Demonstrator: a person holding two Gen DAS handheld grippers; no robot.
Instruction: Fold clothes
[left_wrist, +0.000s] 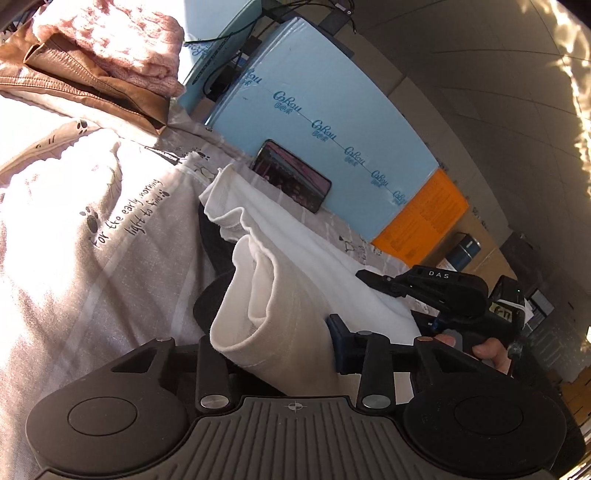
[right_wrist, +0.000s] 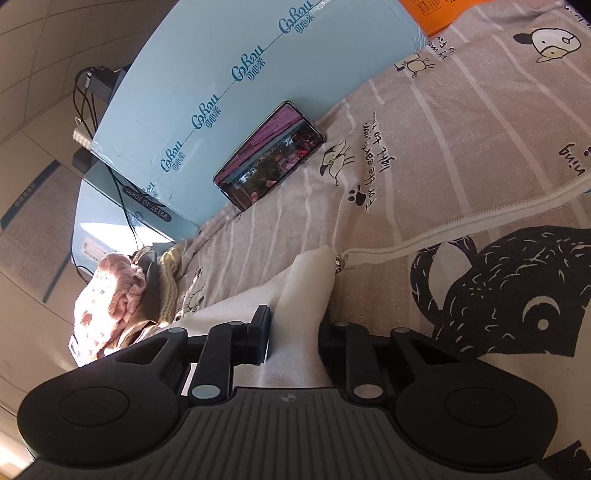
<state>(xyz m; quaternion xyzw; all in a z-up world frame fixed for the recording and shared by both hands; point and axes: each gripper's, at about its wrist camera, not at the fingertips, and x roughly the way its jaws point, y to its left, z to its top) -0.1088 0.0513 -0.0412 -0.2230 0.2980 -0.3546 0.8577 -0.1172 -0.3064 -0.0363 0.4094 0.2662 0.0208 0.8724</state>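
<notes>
A white garment (left_wrist: 295, 266) is held up above a beige printed bedsheet (left_wrist: 85, 258). My left gripper (left_wrist: 273, 350) is shut on a bunched fold of the white garment. My right gripper (right_wrist: 293, 332) is shut on another edge of the white garment (right_wrist: 306, 288), which rises in a peak between its fingers. The right gripper also shows in the left wrist view (left_wrist: 436, 291), at the garment's far right end, with a hand on it. The garment hangs between the two grippers.
A brown leather jacket (left_wrist: 85, 81) and a pink knit (left_wrist: 122, 40) lie piled at the bed's far end. A phone (left_wrist: 291, 177) leans against a light blue box (left_wrist: 325, 110); an orange box (left_wrist: 424, 214) stands beside it. A zipper (right_wrist: 461, 225) crosses the bedsheet (right_wrist: 461, 129).
</notes>
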